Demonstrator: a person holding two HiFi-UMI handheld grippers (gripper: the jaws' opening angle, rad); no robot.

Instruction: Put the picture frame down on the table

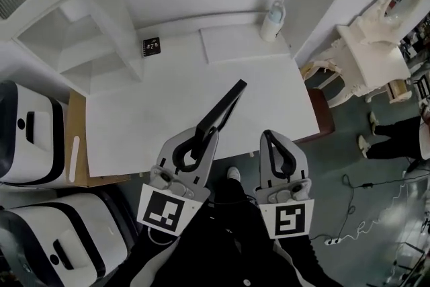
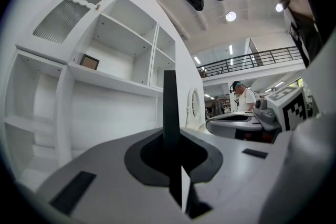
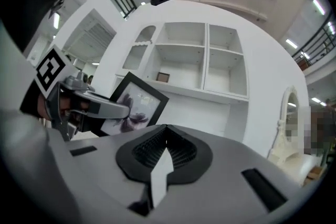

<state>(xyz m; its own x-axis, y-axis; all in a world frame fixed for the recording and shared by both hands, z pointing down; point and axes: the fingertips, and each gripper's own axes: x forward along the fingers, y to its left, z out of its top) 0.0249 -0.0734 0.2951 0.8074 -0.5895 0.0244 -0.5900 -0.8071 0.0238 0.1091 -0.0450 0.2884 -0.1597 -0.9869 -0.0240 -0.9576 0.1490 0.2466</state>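
The black picture frame [image 1: 225,107] hangs tilted over the front part of the white table [image 1: 134,124], seen edge-on in the head view. My left gripper [image 1: 203,134] is shut on its lower end. In the left gripper view the picture frame [image 2: 169,107] stands as a thin dark upright strip between the jaws. The right gripper view shows the picture frame [image 3: 139,105] from the front, with a purple flower print, and the left gripper [image 3: 89,107] clamped on it. My right gripper [image 1: 269,136] is shut and holds nothing, just right of the frame at the table's front edge.
A white shelf unit [image 1: 101,44] stands behind the table, with a small dark picture [image 1: 151,46] at its foot. A white jug [image 1: 272,21] sits at the back right. A brown chair [image 1: 324,114] and an ornate white dresser [image 1: 376,44] stand to the right, white machines [image 1: 33,138] to the left.
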